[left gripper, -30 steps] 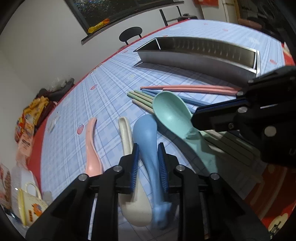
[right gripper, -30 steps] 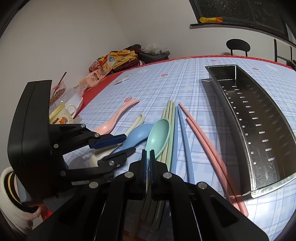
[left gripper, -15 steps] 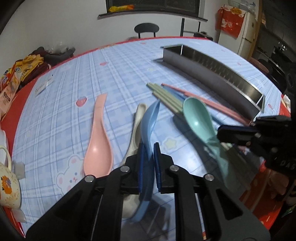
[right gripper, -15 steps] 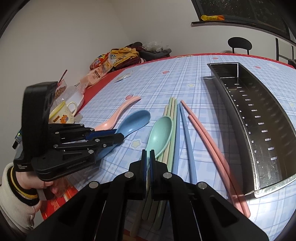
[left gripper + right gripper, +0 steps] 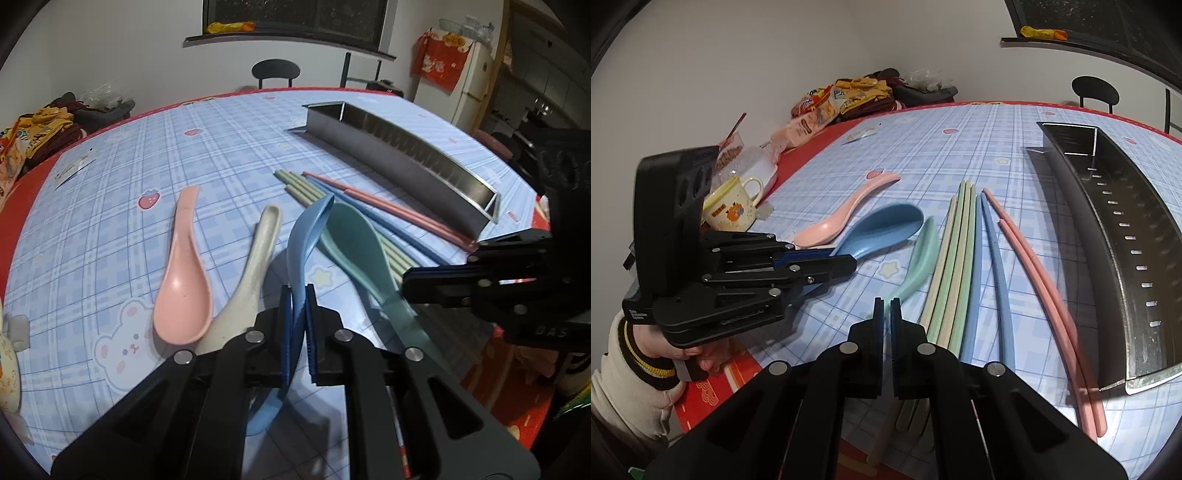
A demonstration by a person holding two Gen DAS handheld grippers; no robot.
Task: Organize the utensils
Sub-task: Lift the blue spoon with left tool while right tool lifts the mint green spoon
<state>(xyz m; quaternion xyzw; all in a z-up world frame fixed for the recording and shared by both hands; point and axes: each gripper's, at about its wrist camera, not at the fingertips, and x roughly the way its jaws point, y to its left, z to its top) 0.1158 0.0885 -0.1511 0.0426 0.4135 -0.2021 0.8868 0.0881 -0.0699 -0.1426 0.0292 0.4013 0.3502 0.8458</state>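
Currently gripping the blue spoon (image 5: 300, 254) by its handle with the left tool (image 5: 298, 317), fingers pressed against both sides, spoon turned on edge and lifted clear of the counter (image 5: 110, 229), bowl pointing away toward the chopsticks. Pinching the green spoon (image 5: 919, 258) at the tip of its handle with the right tool (image 5: 886, 321), fingers nearly closed on it, bowl tilted on its side just beside the green and cream chopsticks (image 5: 955, 254). Lying flat on the counter to the left of the blue spoon: the cream spoon (image 5: 255, 273) and, beside it, the pink spoon (image 5: 183, 280), bowls toward the left wrist camera. Lying side by side in rough parallel past the green and cream set: the blue chopsticks (image 5: 995, 273), then the pink chopsticks (image 5: 1049, 299), the latter closest to the metal tray (image 5: 1108, 229). Sitting lengthwise along the right side of the counter, perforated floor showing in the right wrist view, nothing visible inside the tray. Standing near the left counter edge: a yellow-rimmed mug (image 5: 733, 206), with snack packets (image 5: 827, 107) piled further back.
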